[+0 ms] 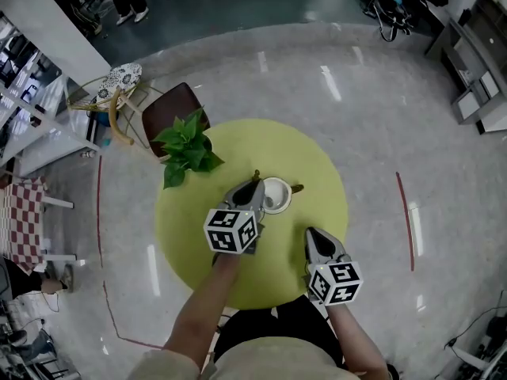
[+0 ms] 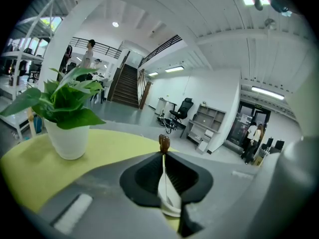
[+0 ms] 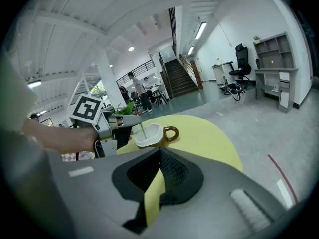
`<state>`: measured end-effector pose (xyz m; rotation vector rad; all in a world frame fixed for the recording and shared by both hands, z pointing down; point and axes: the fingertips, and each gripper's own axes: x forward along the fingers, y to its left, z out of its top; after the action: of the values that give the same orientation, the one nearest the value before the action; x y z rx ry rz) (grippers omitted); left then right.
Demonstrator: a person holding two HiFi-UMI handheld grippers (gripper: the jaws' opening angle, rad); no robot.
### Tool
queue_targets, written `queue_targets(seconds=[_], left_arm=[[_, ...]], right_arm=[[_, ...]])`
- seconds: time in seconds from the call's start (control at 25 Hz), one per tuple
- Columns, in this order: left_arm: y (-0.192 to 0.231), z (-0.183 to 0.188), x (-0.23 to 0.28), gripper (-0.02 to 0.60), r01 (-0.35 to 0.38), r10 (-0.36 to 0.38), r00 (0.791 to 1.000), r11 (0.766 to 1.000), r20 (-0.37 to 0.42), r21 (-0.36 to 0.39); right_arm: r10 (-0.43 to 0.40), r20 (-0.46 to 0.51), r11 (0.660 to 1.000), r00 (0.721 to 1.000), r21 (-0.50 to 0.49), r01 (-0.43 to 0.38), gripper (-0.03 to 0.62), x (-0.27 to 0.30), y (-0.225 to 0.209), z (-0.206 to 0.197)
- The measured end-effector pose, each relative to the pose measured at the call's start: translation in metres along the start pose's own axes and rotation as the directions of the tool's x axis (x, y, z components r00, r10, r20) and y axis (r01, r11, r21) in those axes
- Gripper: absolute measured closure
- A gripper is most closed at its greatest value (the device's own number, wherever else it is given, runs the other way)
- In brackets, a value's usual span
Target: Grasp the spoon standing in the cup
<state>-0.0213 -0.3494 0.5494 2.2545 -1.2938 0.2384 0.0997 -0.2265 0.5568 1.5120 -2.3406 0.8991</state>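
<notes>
A person stands at a round yellow-green table (image 1: pixel 305 153), a two-jaw gripper in each hand. A white cup (image 3: pixel 150 135) sits near the middle of the table, and the spoon (image 2: pixel 163 164) stands in it, with its handle rising above the rim.

The left gripper (image 2: pixel 163 156) reaches in from the person's side, slanting slightly down, and its tips are at the cup's near edge. Its jaws are pressed almost together, pinching the spoon's thin handle just below its top. Gripping that high probably keeps the jaws clear of the cup's rim, so the cup need not be touched.

The right gripper (image 1: pixel 310 233) hangs over the near edge of the table, well apart from the cup. Its tips are together with nothing between them, and only the table shows below. It seems to be parked out of the way, since this grasp looks like a one-handed job.

The cup's brown handle points away from the left gripper, which leaves that side open for the approach. A leafy plant (image 1: pixel 188 145) in a white pot stands at the table's far left edge, clear of both grippers.

The spoon has a slim, pale handle ending in a small brown knob, which shows just above the jaws. Its bowl is down inside the cup and cannot be made out.
</notes>
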Motion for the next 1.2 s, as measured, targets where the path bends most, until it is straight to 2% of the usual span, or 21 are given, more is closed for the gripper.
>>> queue_targets(seconds=[0.24, 0.56, 0.8, 1.2], left_arm=[[-0.008, 0.019, -0.022, 0.563, -0.01, 0.007, 0.997, 0.999, 0.077, 0.039], [-0.022, 0.048, -0.051, 0.565, -0.004, -0.004, 0.985, 0.999, 0.175, 0.044], [-0.03, 0.049, -0.07, 0.565, 0.015, -0.024, 0.983, 0.998, 0.181, 0.054], [-0.025, 0.032, -0.108, 0.565, -0.002, -0.004, 0.984, 0.999, 0.176, 0.034]], right_arm=[[0.0, 0.021, 1.0, 1.0, -0.005, 0.0, 0.592, -0.008, 0.007, 0.002], [-0.014, 0.057, 1.0, 0.998, -0.018, 0.015, 0.592, -0.018, 0.014, 0.008], [-0.012, 0.079, 1.0, 0.997, -0.026, 0.014, 0.592, -0.025, 0.024, 0.01], [0.006, 0.097, 0.999, 0.995, -0.054, -0.001, 0.592, -0.035, 0.046, 0.007]])
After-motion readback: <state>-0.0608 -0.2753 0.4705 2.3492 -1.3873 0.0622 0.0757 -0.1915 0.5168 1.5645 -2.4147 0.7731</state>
